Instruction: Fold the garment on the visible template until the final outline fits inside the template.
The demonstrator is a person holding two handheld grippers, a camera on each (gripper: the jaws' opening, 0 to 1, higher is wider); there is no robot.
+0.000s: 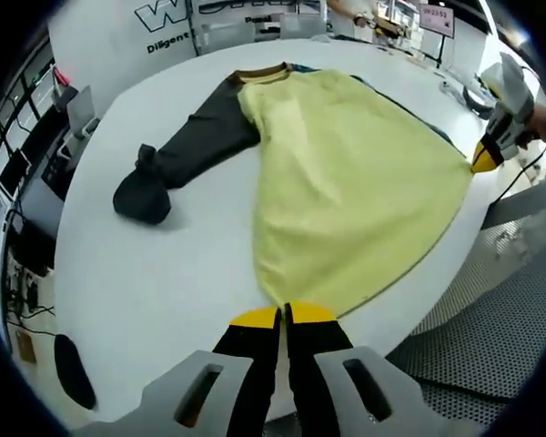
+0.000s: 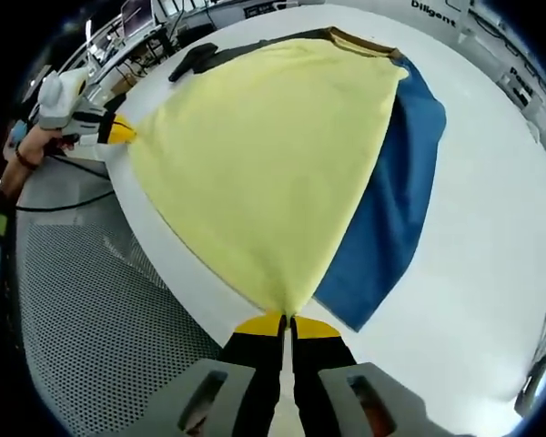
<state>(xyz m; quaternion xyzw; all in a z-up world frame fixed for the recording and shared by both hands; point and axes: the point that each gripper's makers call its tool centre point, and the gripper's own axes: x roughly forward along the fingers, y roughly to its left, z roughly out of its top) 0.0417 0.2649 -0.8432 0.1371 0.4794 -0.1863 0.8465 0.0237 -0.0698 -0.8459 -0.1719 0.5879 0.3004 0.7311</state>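
Yellow shirt [image 1: 346, 182] with a dark sleeve [image 1: 177, 159] lies spread on the white table [image 1: 146, 282], over a blue sheet [image 2: 396, 209]. The left gripper [image 1: 282, 316] has its jaws closed tight on one bottom corner. The right gripper [image 2: 285, 325] pinches the other corner the same way.

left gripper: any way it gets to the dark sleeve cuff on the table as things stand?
Probably not yet. The left gripper is shut on the yellow garment's hem corner, so it is occupied. The dark sleeve lies unobstructed on the white table, so the path looks free once it lets go.
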